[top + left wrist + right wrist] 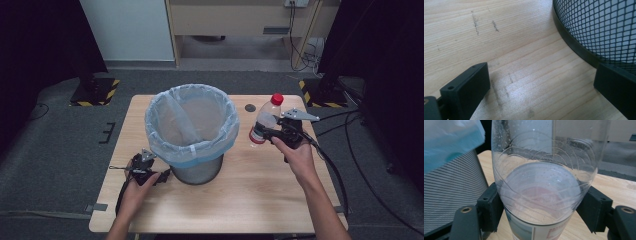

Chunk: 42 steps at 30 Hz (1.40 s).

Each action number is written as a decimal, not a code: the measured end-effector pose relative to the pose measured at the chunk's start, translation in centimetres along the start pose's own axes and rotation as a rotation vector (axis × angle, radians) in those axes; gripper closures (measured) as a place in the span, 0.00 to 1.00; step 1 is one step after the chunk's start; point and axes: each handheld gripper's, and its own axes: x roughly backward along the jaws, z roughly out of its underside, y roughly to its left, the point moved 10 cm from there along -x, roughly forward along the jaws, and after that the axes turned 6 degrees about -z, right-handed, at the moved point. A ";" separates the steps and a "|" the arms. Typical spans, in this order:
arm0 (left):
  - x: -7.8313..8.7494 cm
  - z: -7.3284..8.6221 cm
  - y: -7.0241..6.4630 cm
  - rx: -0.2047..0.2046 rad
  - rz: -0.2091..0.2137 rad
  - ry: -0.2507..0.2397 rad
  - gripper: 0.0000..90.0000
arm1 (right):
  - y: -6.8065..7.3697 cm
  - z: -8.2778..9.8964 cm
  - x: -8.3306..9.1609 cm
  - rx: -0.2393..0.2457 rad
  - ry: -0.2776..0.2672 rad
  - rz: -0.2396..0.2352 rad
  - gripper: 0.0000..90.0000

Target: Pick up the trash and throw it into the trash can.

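Right tool (270, 133) clenched on clear bottle (265, 121), right of centre, held above tabletop (260, 190) beside lined mesh bin (192, 131). Left tool (141, 167) released, lower left, by bin base. Likely step: carrying bottle to bin; next needs lifting over the rim.

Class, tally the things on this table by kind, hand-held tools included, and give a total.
Mesh bins with a liner: 1, the bin
Plastic bottles: 1, the red-capped bottle
Hand-held tools: 2, the left tool and the right tool
Total: 4
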 end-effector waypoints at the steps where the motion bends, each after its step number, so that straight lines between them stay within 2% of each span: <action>1: 0.0 0.0 0.0 0.000 0.000 0.000 0.00 | 0.1 -0.5 0.6 0.004 -0.002 -0.013 0.32; 6: 0.0 0.0 0.0 0.000 0.000 0.000 0.00 | 0.6 -1.5 1.6 0.014 -0.016 -0.027 0.32; 12: 0.0 0.0 0.0 0.000 0.000 0.000 0.00 | 2.3 -3.5 2.9 0.051 -0.026 -0.051 0.32; 18: 0.0 0.0 0.0 0.000 0.000 0.000 0.00 | 3.5 -5.2 3.3 0.088 -0.013 -0.063 0.32; 26: 0.0 0.0 0.0 0.000 0.000 0.000 0.00 | 3.8 -6.3 3.0 0.093 -0.012 -0.065 0.32; 33: 0.0 0.0 0.0 0.001 0.000 0.000 0.00 | 3.6 -7.4 3.3 0.090 -0.033 -0.065 0.32; 42: 0.0 0.0 0.0 0.000 0.000 0.000 0.00 | 3.2 -7.9 3.5 0.085 -0.044 -0.064 0.32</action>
